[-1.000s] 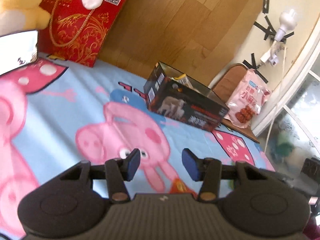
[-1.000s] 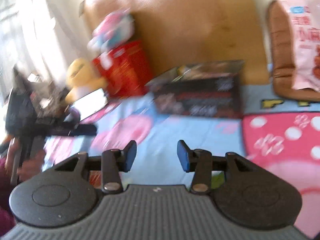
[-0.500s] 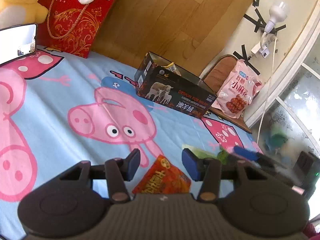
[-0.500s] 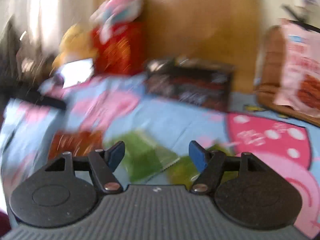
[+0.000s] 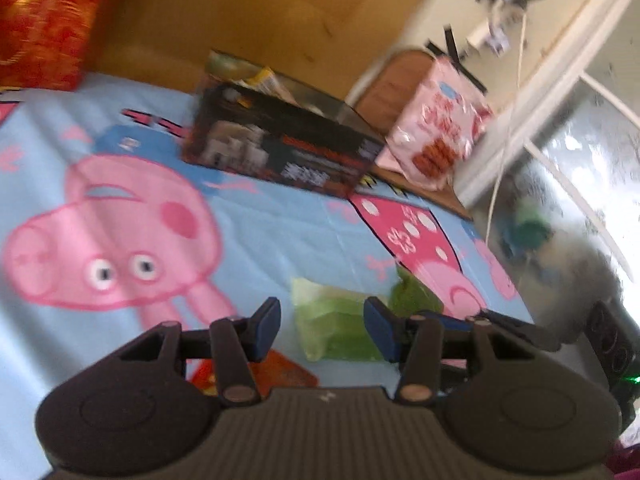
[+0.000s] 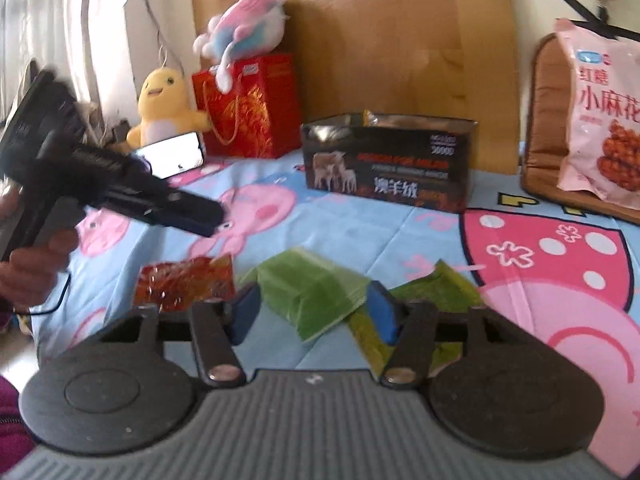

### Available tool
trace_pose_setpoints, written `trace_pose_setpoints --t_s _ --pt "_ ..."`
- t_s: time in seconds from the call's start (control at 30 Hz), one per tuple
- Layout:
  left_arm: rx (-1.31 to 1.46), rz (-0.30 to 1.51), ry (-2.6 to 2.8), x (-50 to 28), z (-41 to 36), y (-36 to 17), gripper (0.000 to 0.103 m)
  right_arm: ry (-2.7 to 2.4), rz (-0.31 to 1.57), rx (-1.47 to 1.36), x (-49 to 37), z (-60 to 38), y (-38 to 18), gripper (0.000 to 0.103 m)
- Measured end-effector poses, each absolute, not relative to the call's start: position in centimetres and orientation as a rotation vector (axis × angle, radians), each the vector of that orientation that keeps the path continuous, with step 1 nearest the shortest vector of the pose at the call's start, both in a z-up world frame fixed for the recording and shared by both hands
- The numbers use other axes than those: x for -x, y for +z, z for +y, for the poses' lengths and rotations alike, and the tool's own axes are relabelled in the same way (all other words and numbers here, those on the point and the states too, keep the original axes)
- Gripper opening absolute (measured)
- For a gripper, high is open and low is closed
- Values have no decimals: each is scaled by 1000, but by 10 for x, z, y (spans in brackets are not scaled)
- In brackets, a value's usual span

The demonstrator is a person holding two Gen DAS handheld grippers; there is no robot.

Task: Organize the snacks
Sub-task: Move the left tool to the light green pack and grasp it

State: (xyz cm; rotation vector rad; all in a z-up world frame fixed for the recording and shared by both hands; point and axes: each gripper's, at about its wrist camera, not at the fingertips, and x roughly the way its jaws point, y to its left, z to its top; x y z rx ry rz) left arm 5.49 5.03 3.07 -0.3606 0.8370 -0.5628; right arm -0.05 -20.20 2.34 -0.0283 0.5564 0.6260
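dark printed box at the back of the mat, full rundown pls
The dark rectangular cardboard-looking box stands upright on the blue cartoon pig mat, its top open. Its long face shows sheep artwork, red lettering and white Chinese characters. A yellow packet pokes out at the back. It stands before the wooden board; neither tongs touch it.

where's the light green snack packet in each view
Left wrist: light green snack packet lies low centre on the blanket, between the open jaws of the left gripper.
Right wrist: the packet lies at centre, between the open jaws of the right gripper.
Shared landmark: black box behind it.
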Motion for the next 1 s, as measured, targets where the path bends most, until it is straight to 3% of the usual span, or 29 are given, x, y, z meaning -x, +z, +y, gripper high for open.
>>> trace_pose_setpoints --t_s 0.07,0.27,0.3,0.57,0.73,0.87,1.0 --pt "350 857 -579 -60 42 26 46 631 581 41 -4 -200 20 52" --pt "324 872 -615 -63 23 12 47 629 602 155 -8 -183 8 47" --pt "322 871 -611 -65 22 13 47 631 596 160 -10 -180 7 41" --pt "387 800 -567 -87 47 33 45 575 538 44 -46 -176 19 35" --pt "438 812 -515 -95 65 31 49 531 543 47 -61 -173 19 37" --pt "431 839 -528 -99 60 23 49 583 544 93 -50 -180 22 58" --pt "460 902 -565 -106 47 8 47 580 581 147 -54 -180 17 61"
